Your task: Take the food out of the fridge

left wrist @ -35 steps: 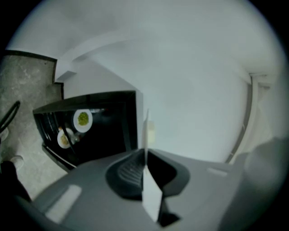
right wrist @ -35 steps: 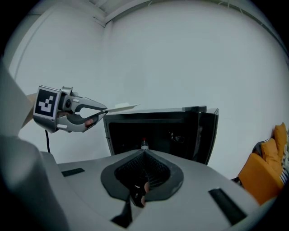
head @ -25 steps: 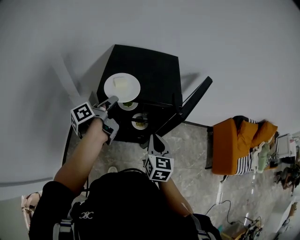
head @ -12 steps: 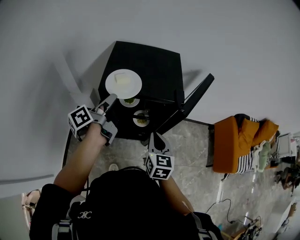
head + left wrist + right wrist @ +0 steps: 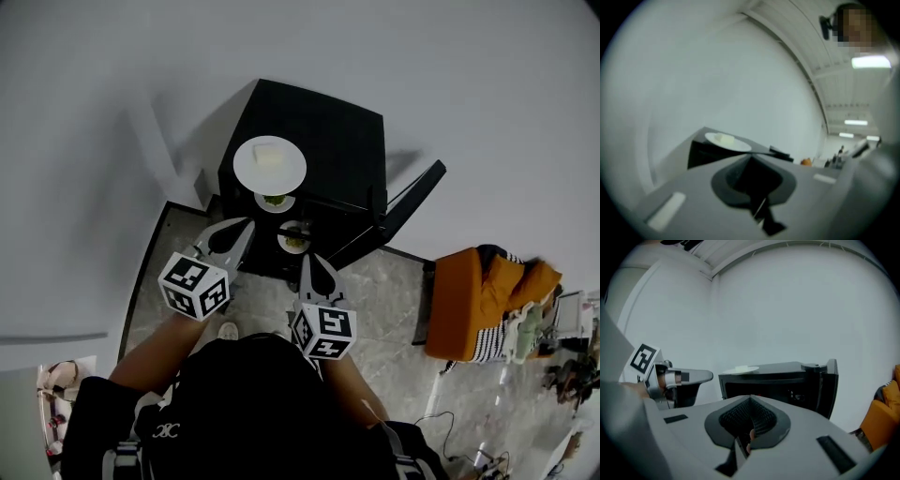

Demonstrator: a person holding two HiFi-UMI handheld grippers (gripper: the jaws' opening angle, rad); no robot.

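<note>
A black fridge point(image 5: 328, 141) stands against the white wall with its door point(image 5: 412, 202) swung open to the right. On its top sits a white plate point(image 5: 269, 164) with a pale piece of food; the plate point(image 5: 727, 140) shows again in the left gripper view. Two small bowls point(image 5: 274, 201) point(image 5: 294, 240) of food sit inside the fridge. My left gripper point(image 5: 246, 224) hangs in front of the fridge, below the plate. Its jaws have just been closing and are shut with nothing between them. My right gripper point(image 5: 307, 259) is shut and empty, pointing at the open fridge point(image 5: 778, 380).
An orange seat point(image 5: 487, 295) with striped cloth stands right of the fridge door. Cables point(image 5: 450, 412) trail over the marble floor at the lower right. White walls close in behind and to the left of the fridge.
My left gripper has drawn back from the plate's edge toward me and rolled over, its jaws opening and then closing. The plate stays on the fridge top. The right gripper has risen slightly.
</note>
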